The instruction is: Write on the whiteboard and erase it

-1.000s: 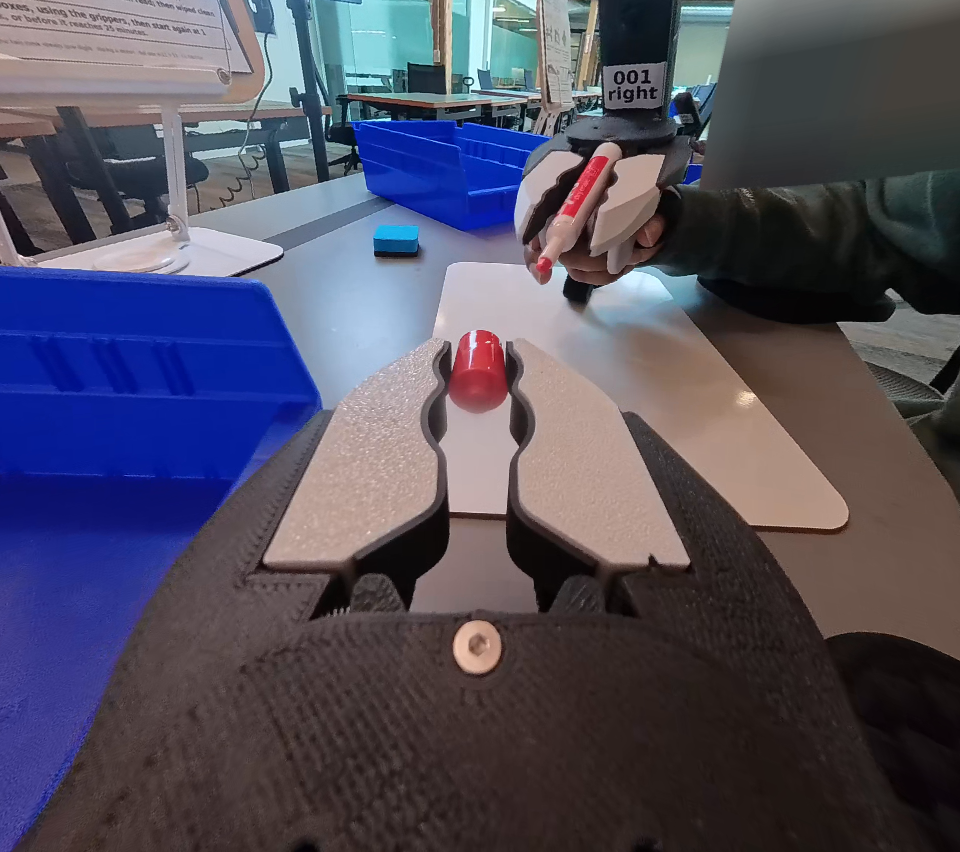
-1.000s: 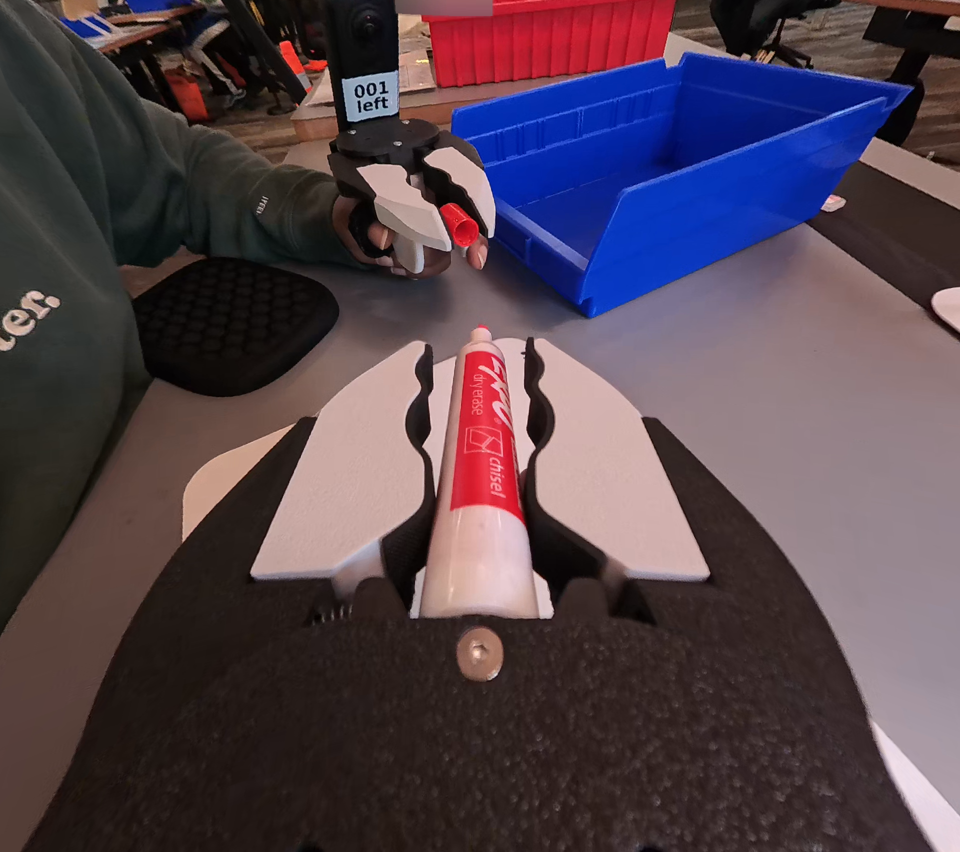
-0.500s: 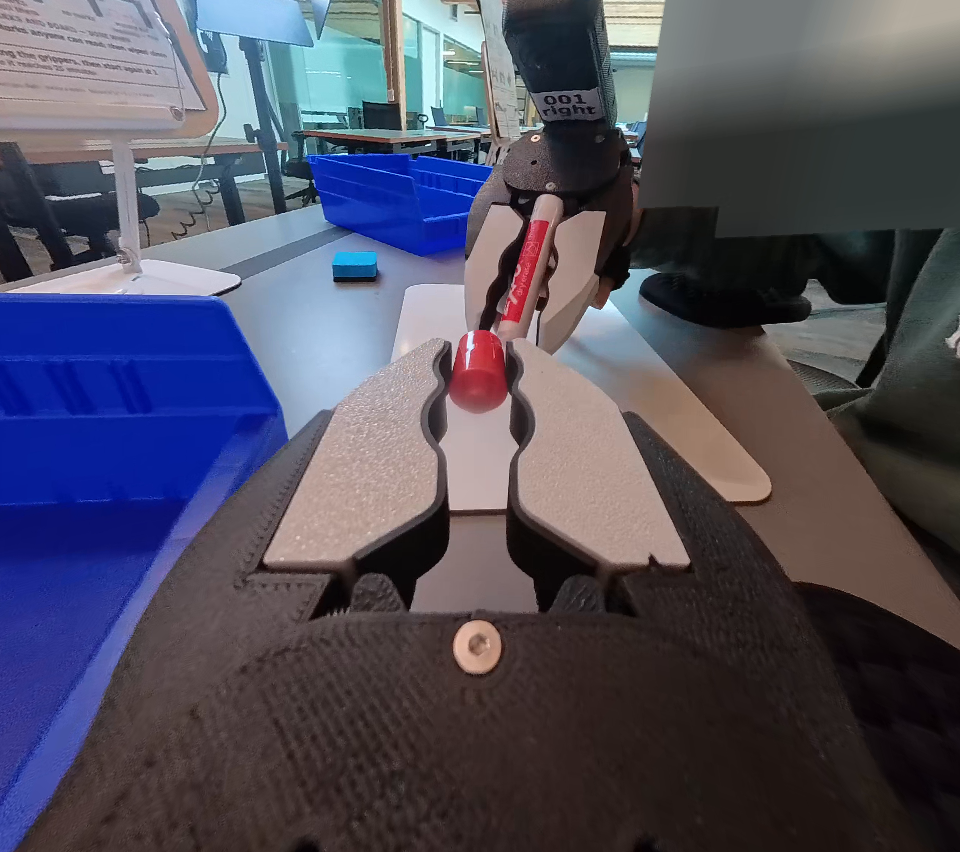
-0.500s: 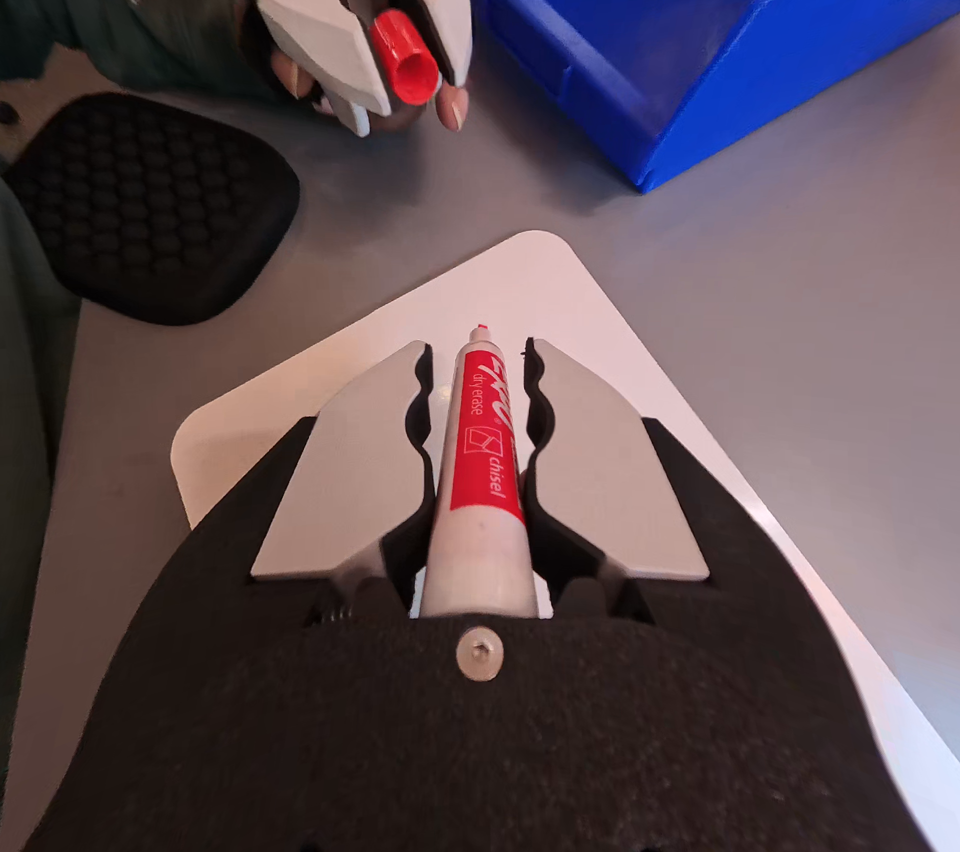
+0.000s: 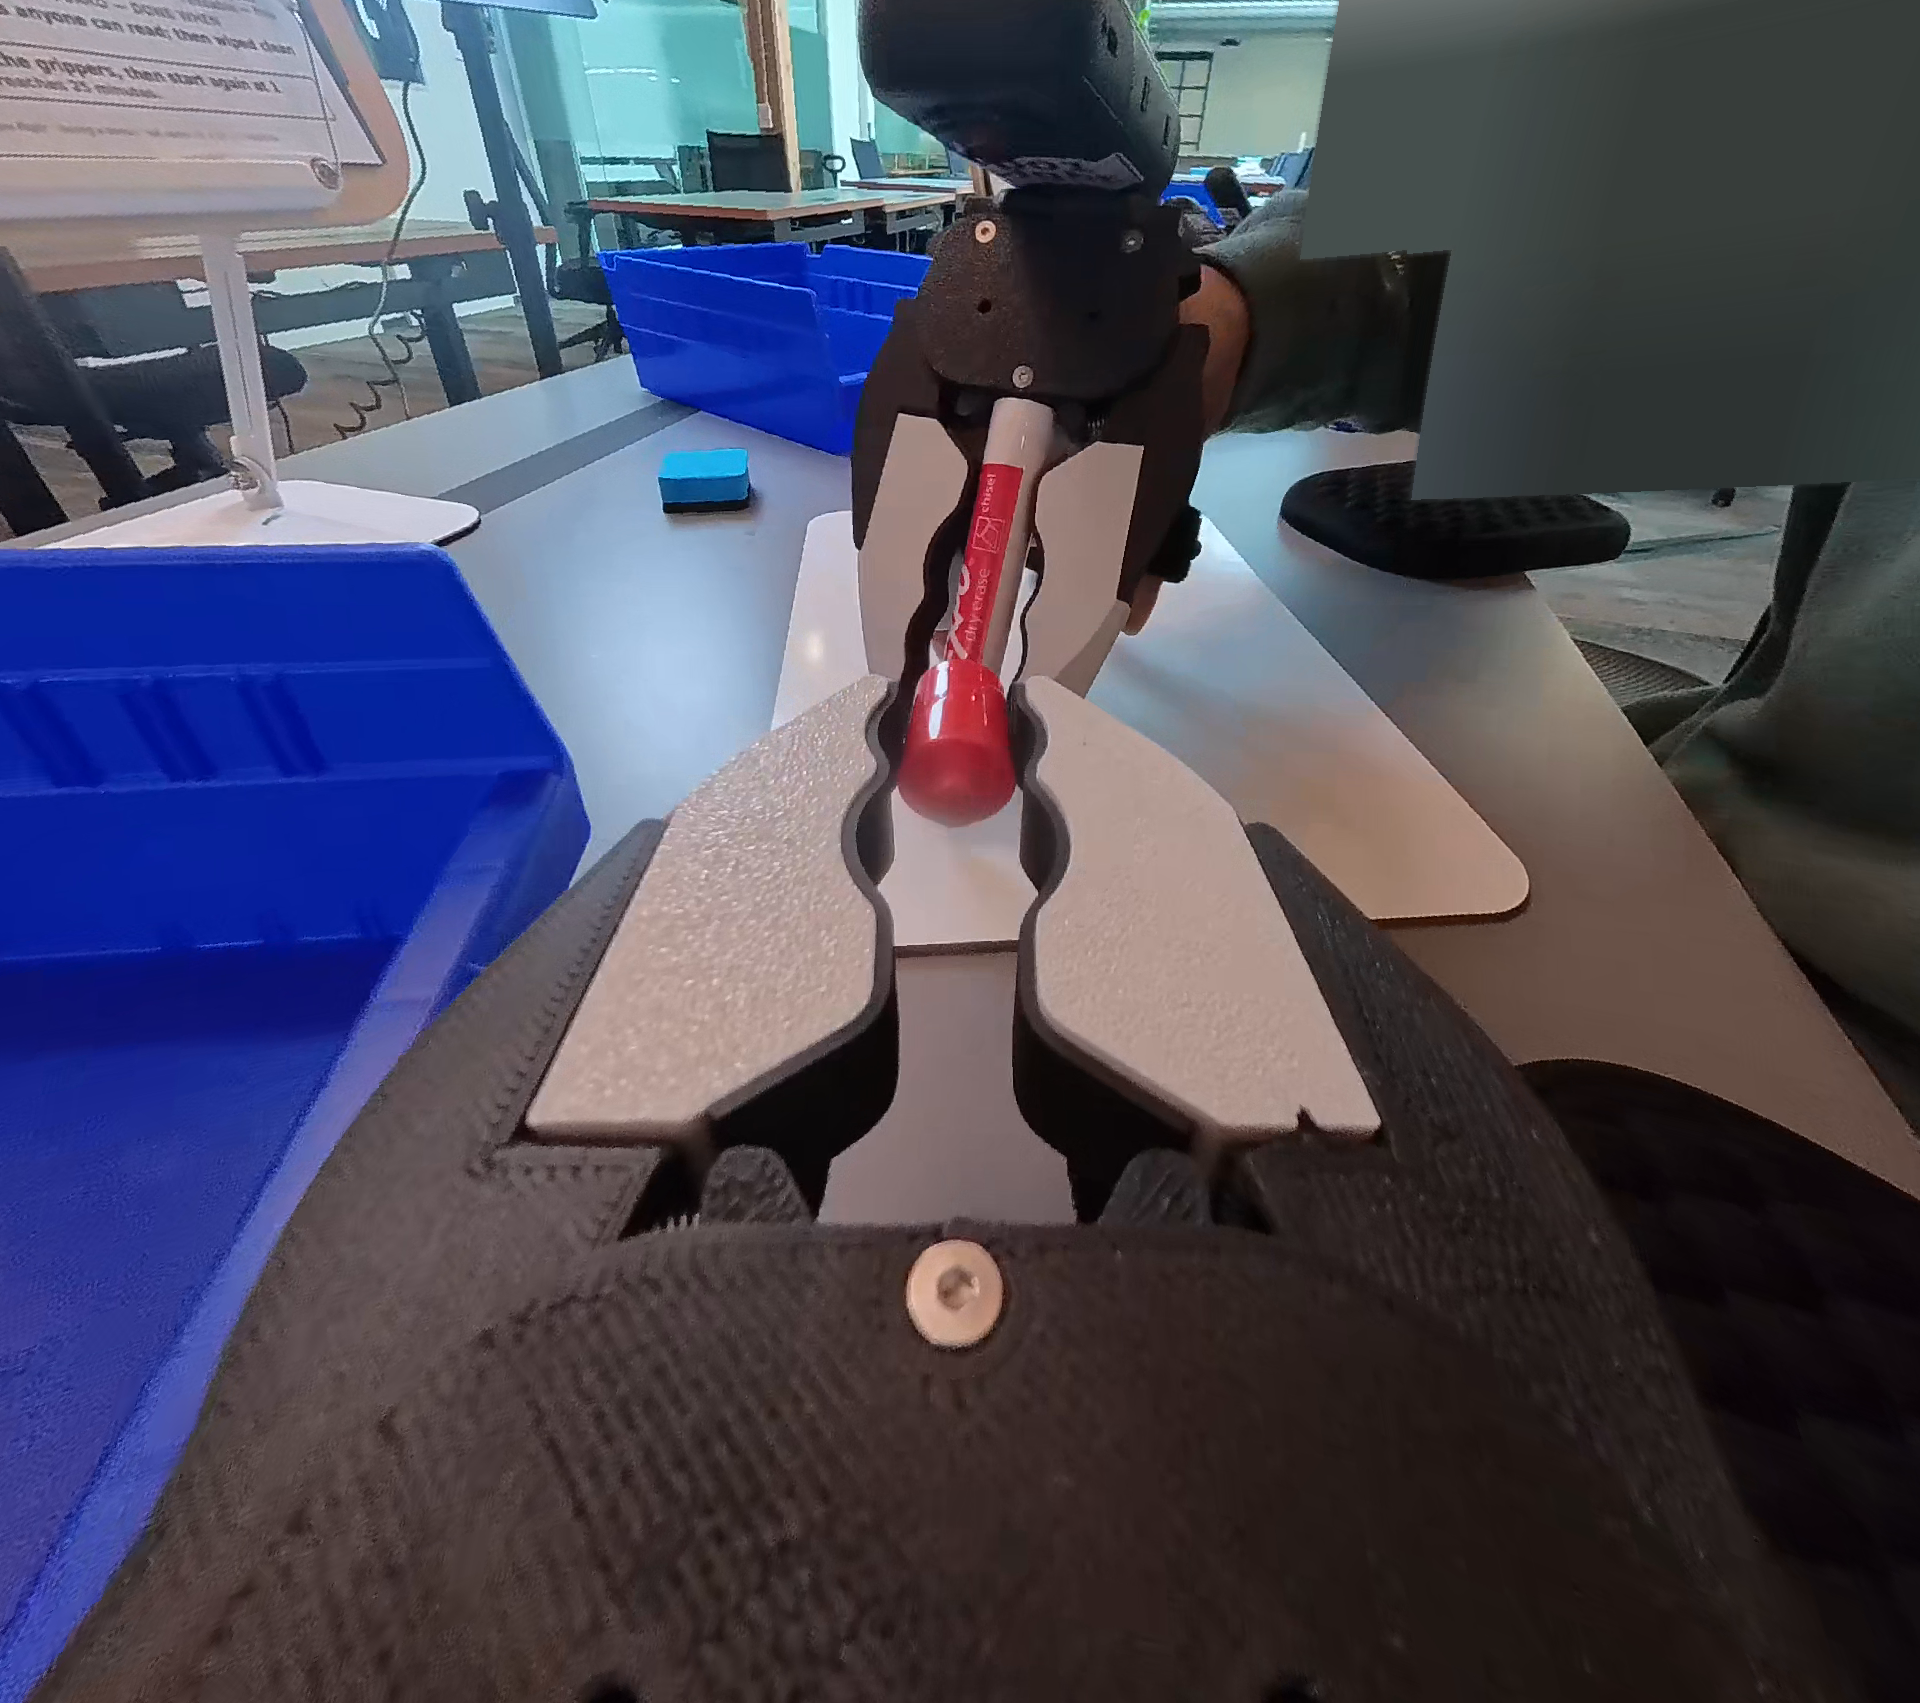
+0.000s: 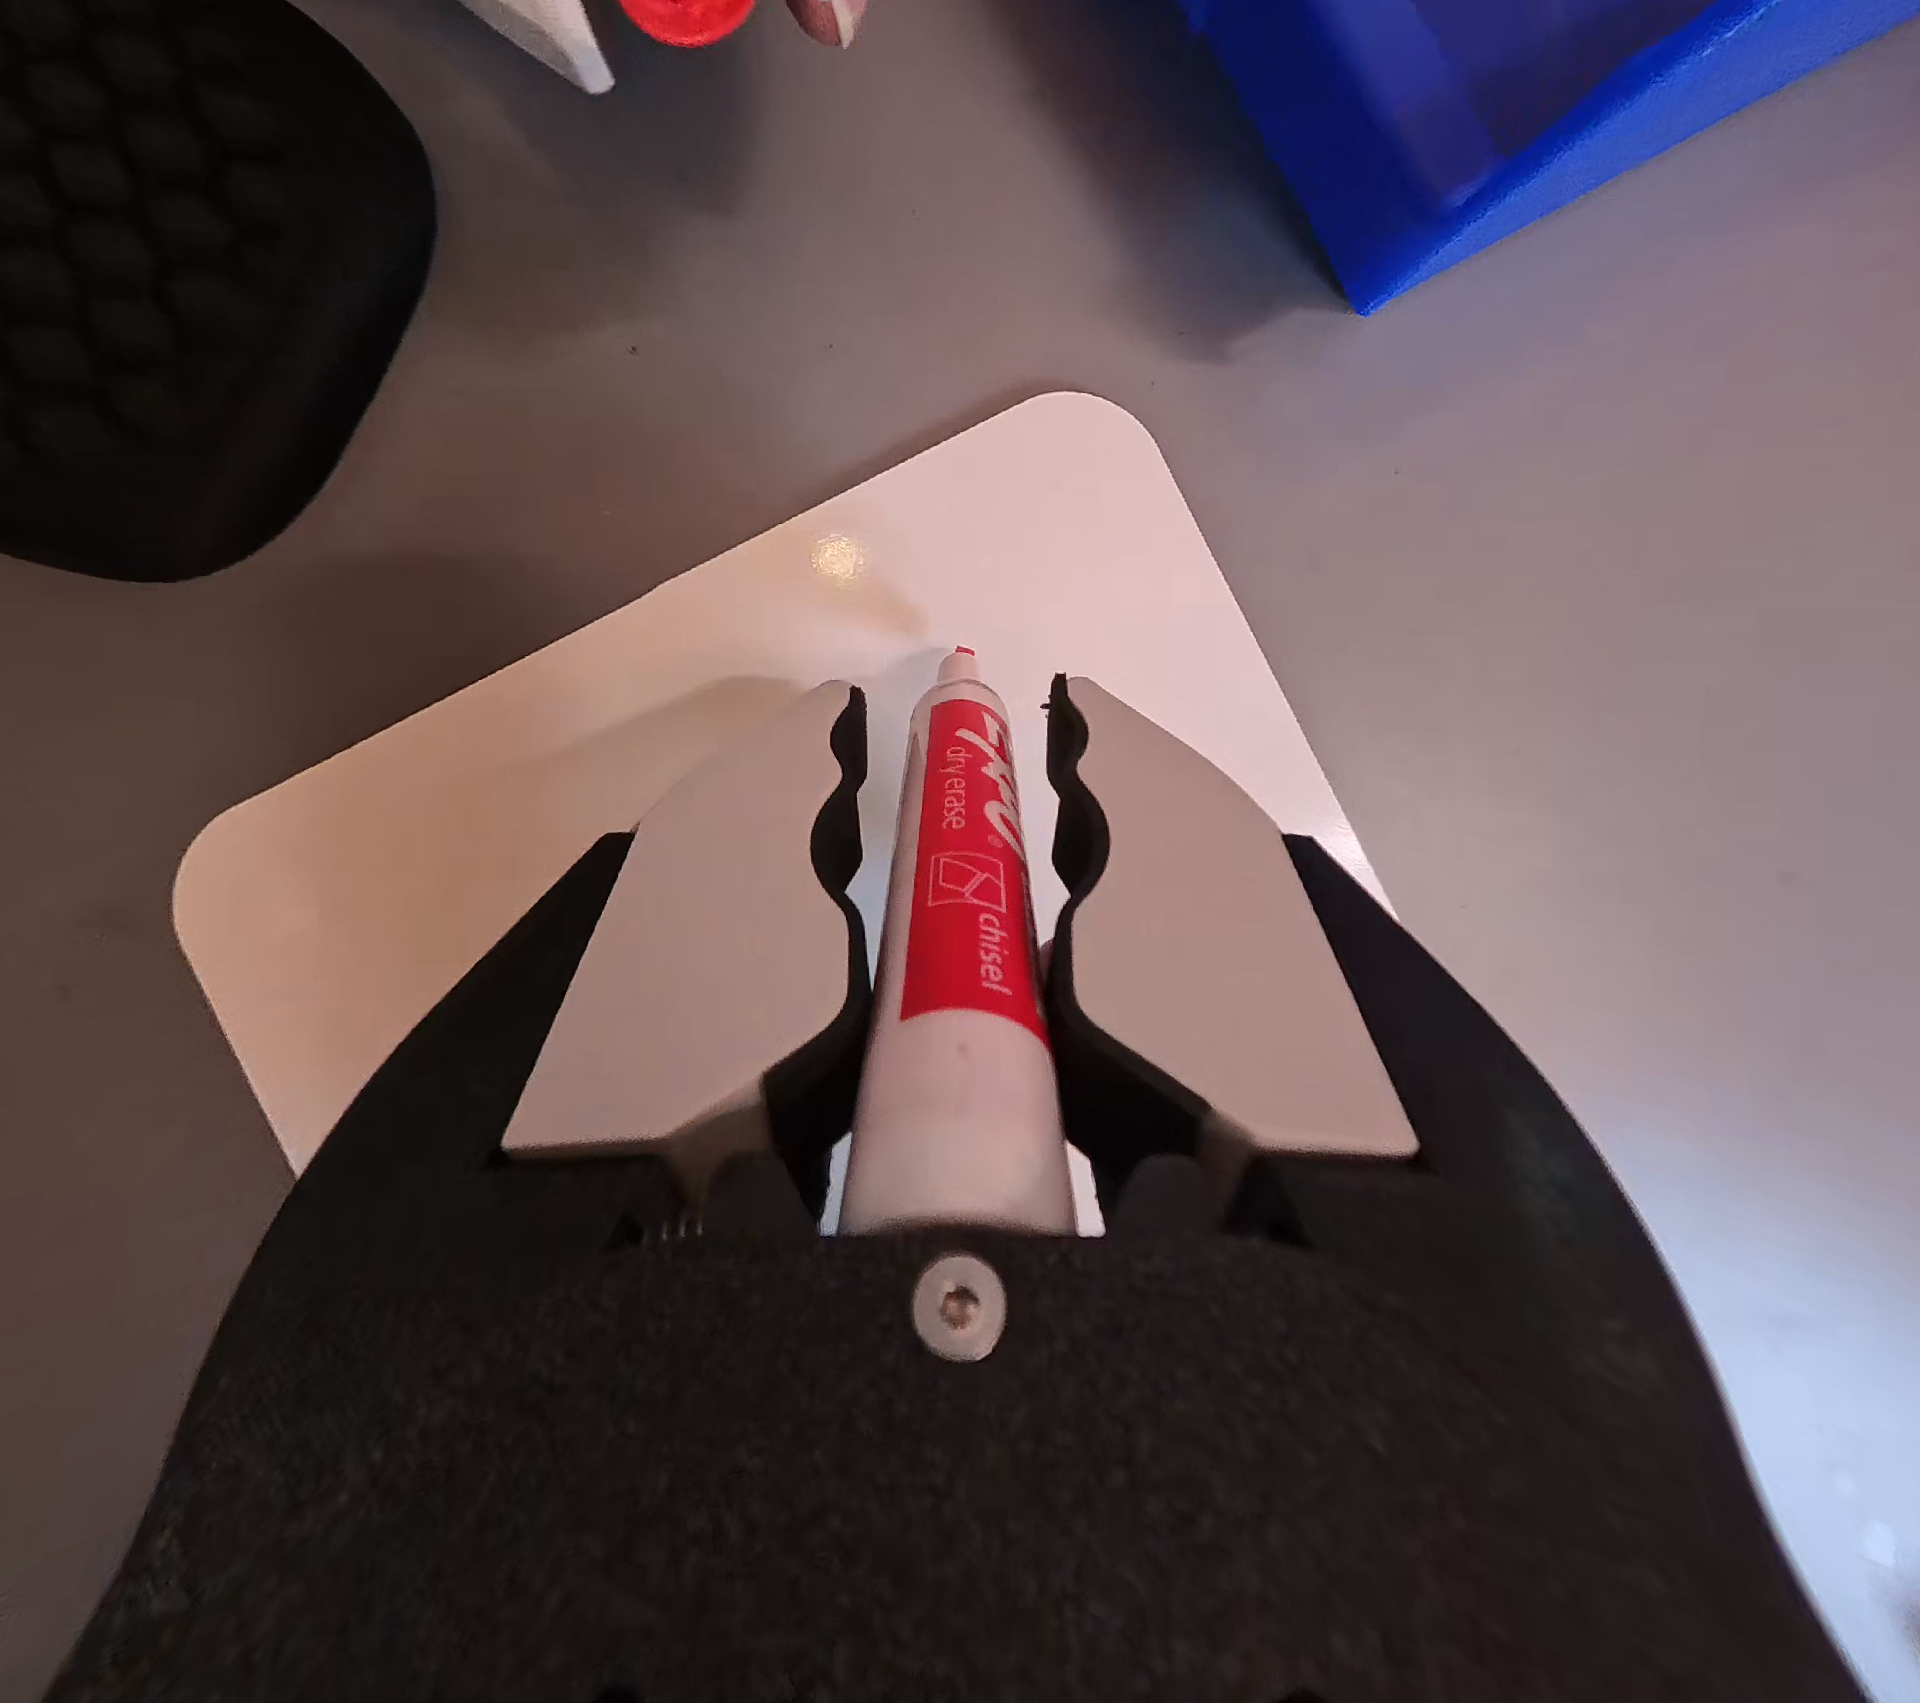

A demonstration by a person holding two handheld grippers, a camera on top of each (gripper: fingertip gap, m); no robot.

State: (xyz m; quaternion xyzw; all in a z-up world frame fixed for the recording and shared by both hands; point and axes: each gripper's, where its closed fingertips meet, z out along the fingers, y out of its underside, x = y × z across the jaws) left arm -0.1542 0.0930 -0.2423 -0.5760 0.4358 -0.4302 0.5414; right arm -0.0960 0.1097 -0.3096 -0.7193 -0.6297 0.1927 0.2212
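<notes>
Near bin (image 5: 260,770): blue plastic, open top, on grey table (image 5: 665,645) left of the whiteboard; fills the left of the left wrist view.
Far bin (image 5: 748,334): blue, further back on the table, beyond the eraser.
Eraser (image 5: 704,479): blue block with dark base, flat on the table, well apart from the whiteboard's far end.
Sign stand (image 5: 249,406): white post and foot, printed sheet above, far left.
Black pad (image 6: 156,219): honeycomb texture, on the table beside the whiteboard's corner.
Sleeve (image 5: 1320,334): green, behind the right gripper.
Whiteboard (image 6: 1018,510): white, rounded corners, flat on the table under both grippers; surface bare where visible.
Right gripper (image 6: 956,697): pointed steeply down at the board, fingers (image 6: 707,905) closed part-way, clamped on the marker barrel.
Marker (image 6: 961,915): red and white, uncapped, lengthwise between the fingers, red tip at or just above the board; contact not clear.
Left gripper (image 5: 956,697): narrowly parted, pinching the cap near the fingertips.
Cap (image 5: 956,749): red, open end facing the marker, just beside the right gripper's tips.
</notes>
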